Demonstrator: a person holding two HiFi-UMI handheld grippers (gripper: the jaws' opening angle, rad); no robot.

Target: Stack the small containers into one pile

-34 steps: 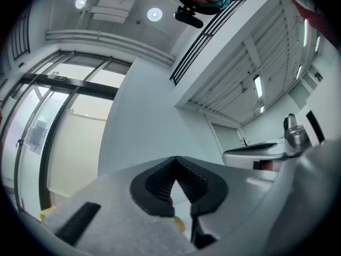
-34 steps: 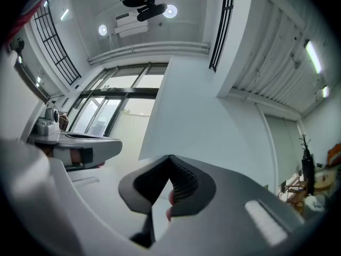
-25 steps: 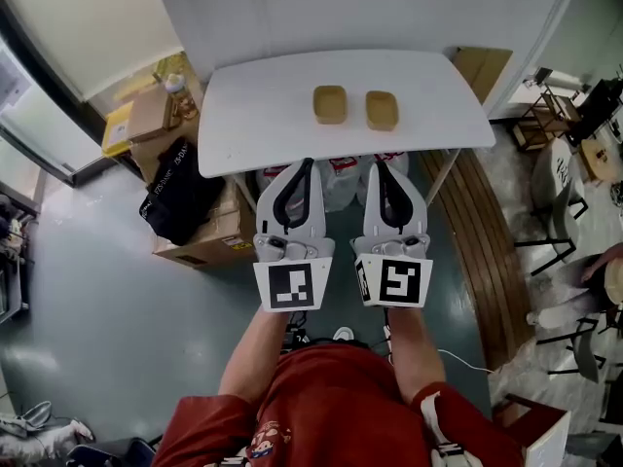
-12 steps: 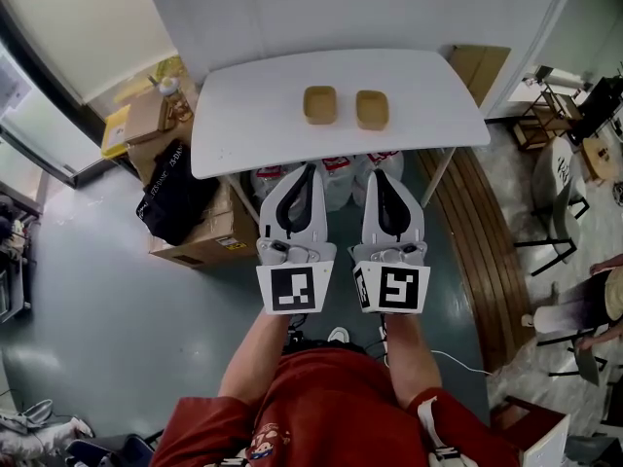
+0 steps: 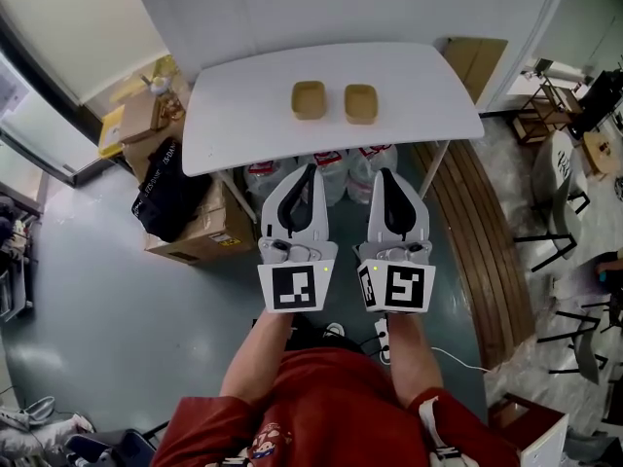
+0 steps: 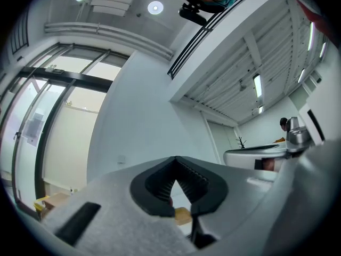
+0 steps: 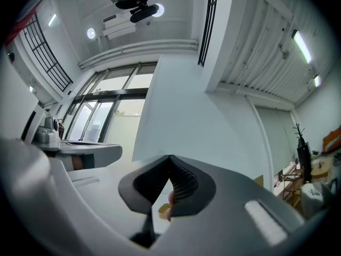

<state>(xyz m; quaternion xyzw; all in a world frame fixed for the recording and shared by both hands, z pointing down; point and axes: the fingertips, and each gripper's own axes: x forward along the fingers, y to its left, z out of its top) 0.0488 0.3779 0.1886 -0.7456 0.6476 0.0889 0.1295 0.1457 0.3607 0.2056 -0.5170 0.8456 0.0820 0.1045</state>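
While both tools are held side by side short of the white table, the left gripper and the right gripper are each clenched empty, jaws pressed together. Two small tan containers sit upright on the table, well ahead of the fingertips: the left container straight ahead of the left gripper, the right container just beside it, ahead and slightly inward of the right gripper.

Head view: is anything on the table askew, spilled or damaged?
Nothing stands out. The left container and right container sit upright, side by side, apart, on the table. Nothing spilled.
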